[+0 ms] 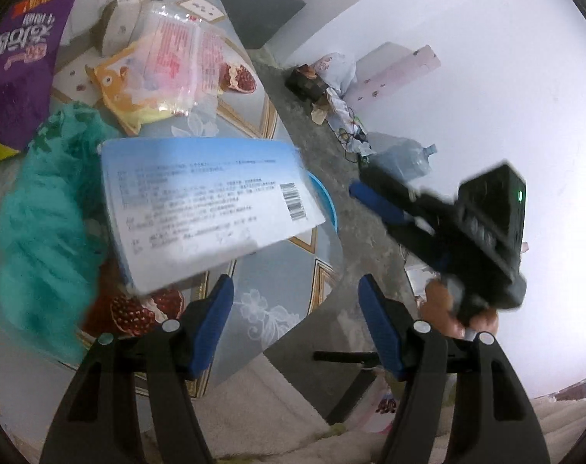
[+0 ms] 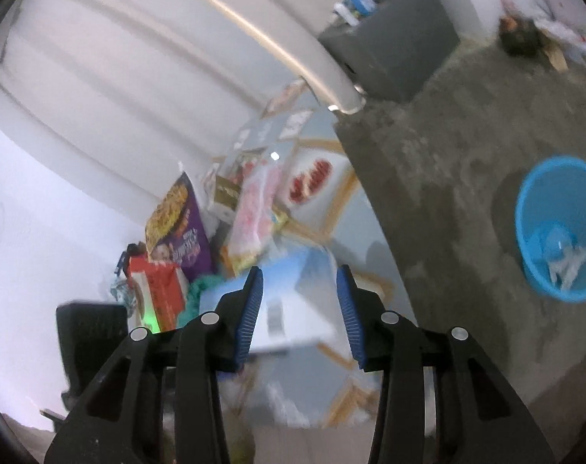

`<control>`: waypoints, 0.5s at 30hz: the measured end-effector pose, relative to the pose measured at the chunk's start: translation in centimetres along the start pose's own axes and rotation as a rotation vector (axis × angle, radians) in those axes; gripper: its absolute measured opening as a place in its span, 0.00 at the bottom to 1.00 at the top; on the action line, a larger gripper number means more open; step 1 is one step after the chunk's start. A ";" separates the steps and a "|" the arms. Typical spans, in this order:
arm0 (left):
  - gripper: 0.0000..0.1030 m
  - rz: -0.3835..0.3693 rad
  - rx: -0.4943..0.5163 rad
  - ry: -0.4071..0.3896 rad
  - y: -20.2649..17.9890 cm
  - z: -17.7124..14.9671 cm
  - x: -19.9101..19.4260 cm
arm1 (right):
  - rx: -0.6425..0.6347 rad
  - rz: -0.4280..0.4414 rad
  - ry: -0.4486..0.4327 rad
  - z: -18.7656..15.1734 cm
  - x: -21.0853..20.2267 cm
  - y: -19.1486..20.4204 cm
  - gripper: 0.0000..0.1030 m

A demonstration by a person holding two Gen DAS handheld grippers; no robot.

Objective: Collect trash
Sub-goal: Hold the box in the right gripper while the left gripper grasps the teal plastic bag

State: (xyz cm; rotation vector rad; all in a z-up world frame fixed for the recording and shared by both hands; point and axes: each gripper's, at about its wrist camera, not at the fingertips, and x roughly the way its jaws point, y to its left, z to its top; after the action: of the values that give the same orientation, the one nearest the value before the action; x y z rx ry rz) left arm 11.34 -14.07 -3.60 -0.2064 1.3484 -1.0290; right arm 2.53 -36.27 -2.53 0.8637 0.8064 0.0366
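Observation:
A light blue printed package [image 1: 204,208] with a barcode lies on the patterned table [image 1: 270,282], just beyond my open, empty left gripper [image 1: 296,290]. A teal mesh bag [image 1: 45,224] lies to its left. The right gripper [image 1: 374,193] shows in the left wrist view, hovering right of the package. In the right wrist view the open right gripper [image 2: 300,282] is over the same package [image 2: 293,301]. A blue bin [image 2: 559,228] with some trash inside stands on the floor to the right.
A purple snack bag [image 1: 18,58], a clear pink-printed wrapper [image 1: 173,54] and an orange carton [image 1: 119,96] lie further back on the table. A red box [image 2: 157,290] stands at the left. A grey cabinet [image 2: 393,42] and floor clutter [image 1: 331,85] are beyond.

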 end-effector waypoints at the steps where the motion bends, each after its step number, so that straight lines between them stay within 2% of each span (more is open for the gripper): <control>1: 0.63 0.000 0.001 0.003 0.1 0.0 0.1 | 0.019 0.005 0.012 -0.7 0.0 -0.5 0.42; 4: 0.63 -0.010 0.025 0.012 -0.4 -0.2 0.0 | 0.072 -0.001 0.053 -2.1 0.4 -1.6 0.42; 6: 0.63 -0.024 0.077 0.000 -1.5 -0.3 -0.7 | 0.101 0.030 0.081 -2.7 1.0 -1.8 0.42; 9: 0.63 -0.077 0.174 -0.054 -3.2 -0.4 -3.0 | 0.102 0.081 0.115 -3.0 2.0 -1.2 0.42; 11: 0.64 -0.085 0.205 -0.111 -3.6 0.2 -4.5 | 0.121 0.121 0.149 -3.1 3.0 -1.2 0.42; 15: 0.65 0.081 0.139 -0.207 -2.2 3.3 -5.1 | 0.163 0.163 0.178 -3.1 4.6 -1.2 0.36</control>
State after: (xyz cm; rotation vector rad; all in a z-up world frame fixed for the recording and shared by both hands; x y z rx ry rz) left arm 13.73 -13.12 2.33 -0.1485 1.0856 -1.0011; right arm 3.43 -33.43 -7.32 1.0907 0.9129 0.1956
